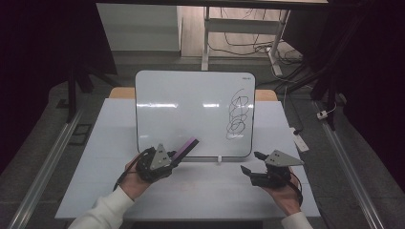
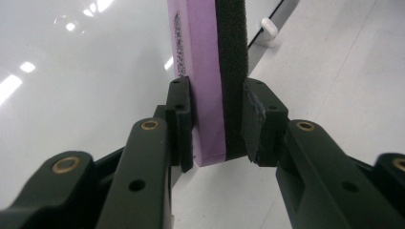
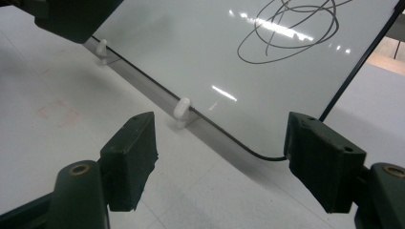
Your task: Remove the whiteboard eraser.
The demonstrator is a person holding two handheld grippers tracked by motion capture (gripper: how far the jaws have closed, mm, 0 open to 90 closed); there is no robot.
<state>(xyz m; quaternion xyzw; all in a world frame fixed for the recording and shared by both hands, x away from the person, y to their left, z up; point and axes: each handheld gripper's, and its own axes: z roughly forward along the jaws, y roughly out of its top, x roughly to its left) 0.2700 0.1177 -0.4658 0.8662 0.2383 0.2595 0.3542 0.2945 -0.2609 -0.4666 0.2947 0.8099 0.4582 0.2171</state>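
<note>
A whiteboard (image 1: 191, 109) stands propped on the white table (image 1: 119, 191), with a black scribble (image 1: 237, 114) on its right side. My left gripper (image 1: 174, 156) is shut on a purple eraser (image 1: 187, 147) with a black felt face, held near the board's lower left edge. In the left gripper view the eraser (image 2: 200, 71) sits clamped between the jaws of that gripper (image 2: 217, 124), pointing toward the board (image 2: 71, 71). My right gripper (image 1: 249, 161) hovers open at the board's lower right corner, nothing between its jaws (image 3: 219, 148). The scribble (image 3: 291, 28) lies ahead of it.
Small white clips (image 3: 181, 109) support the board's bottom edge (image 1: 218, 159). Metal rails run along both sides of the table, and cables lie on the floor behind it. A white tag (image 1: 301, 142) rests at the table's right edge.
</note>
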